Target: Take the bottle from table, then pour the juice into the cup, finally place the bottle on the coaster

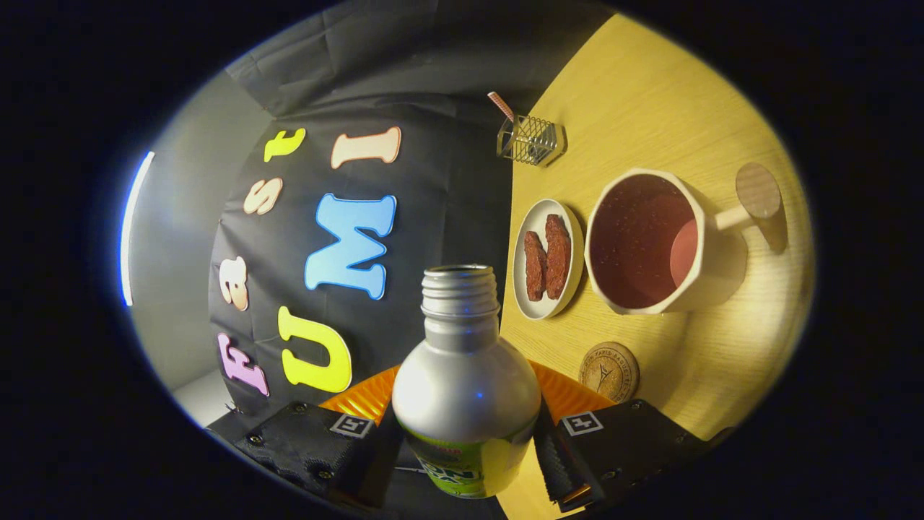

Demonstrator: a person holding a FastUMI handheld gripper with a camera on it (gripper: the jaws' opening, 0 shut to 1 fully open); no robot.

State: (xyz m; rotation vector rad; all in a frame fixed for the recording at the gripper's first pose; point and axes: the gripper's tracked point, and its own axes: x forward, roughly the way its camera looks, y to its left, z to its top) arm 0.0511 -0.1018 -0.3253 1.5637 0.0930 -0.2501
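Observation:
My gripper (465, 440) is shut on a silver metal bottle (465, 383) with a green label and an open threaded neck. The bottle is held between both fingers and lifted, and the whole view is rolled so the wooden table (650, 94) runs up the right side. Beyond the fingers stands a cream cup (646, 242) with a pink inside and a wooden knob handle; its mouth faces me. A round cork coaster (609, 371) lies on the table between the cup and the right finger.
A small white oval dish (548, 258) with two reddish-brown snack pieces sits just beside the cup. A wire holder (530, 139) with a striped straw stands farther back. An orange ribbed thing (570, 396) shows behind the bottle.

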